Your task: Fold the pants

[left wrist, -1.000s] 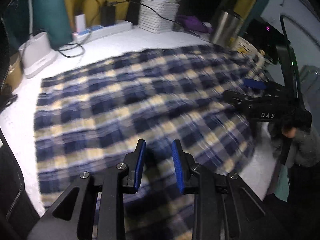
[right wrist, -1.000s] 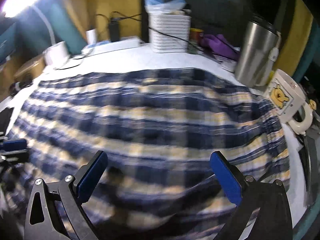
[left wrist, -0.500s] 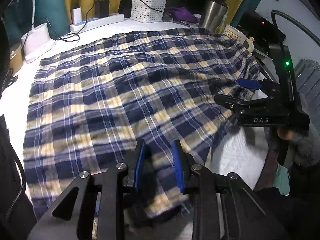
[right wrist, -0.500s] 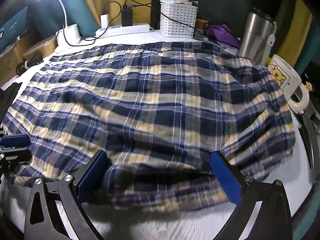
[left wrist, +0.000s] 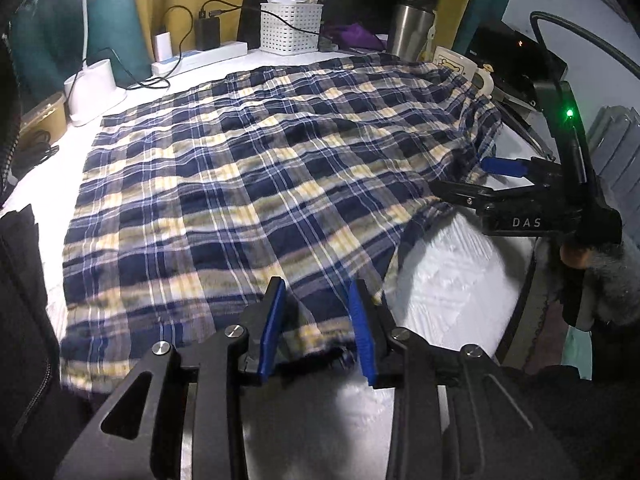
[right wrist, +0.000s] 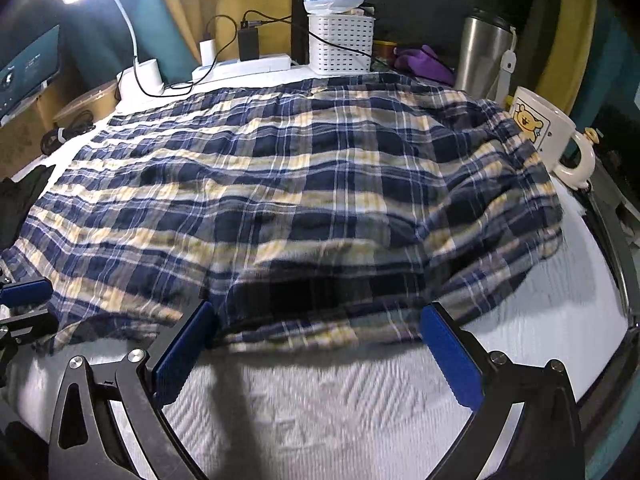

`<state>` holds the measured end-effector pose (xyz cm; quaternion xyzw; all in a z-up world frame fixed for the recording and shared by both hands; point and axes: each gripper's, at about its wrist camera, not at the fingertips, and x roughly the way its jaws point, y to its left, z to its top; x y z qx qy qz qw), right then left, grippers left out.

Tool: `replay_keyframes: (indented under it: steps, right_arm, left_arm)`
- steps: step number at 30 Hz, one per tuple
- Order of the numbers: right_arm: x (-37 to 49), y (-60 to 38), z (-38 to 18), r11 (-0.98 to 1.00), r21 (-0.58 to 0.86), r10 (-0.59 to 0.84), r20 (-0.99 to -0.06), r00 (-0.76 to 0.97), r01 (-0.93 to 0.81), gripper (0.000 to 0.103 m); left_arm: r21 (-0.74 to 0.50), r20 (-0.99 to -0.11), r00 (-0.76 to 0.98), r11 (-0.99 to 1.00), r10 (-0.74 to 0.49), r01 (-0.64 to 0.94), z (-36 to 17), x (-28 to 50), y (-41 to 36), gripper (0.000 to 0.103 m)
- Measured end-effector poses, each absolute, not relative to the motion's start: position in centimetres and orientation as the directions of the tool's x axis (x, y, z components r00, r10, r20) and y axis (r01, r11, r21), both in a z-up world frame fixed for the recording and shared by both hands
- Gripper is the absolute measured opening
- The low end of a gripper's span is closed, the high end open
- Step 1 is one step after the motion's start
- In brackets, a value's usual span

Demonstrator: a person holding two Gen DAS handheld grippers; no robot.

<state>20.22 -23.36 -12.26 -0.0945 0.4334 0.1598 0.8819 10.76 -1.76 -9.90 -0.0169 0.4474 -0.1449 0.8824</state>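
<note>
Plaid pants (left wrist: 256, 184) lay spread flat over the white table cover (left wrist: 448, 280), filling most of it from 9 to 2 o'clock in the left wrist view. Left gripper (left wrist: 318, 326) sat at 6 o'clock, jaws partly apart, straddling the near hem; can't tell if the pads actually touched the cloth. Right gripper (right wrist: 316, 354) was wide apart, pants edge lying between its fingers, not clamped. Bear mug (right wrist: 548, 136) touched the pants at 2 o'clock; steel tumbler (right wrist: 484, 56) and white basket (right wrist: 340, 42) stood behind at 12–1.
</note>
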Motion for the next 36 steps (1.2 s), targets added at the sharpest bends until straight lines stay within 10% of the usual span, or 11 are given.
replay_keyframes:
  steps: [36]
  right_arm:
    - [24.6, -32.7, -10.9, 0.972, 0.160, 0.230, -0.773, 0.591, -0.170, 0.103]
  left_arm:
    - [-0.117, -0.811, 0.580, 0.993, -0.082, -0.023, -8.3, 17.9, 6.8, 0.034]
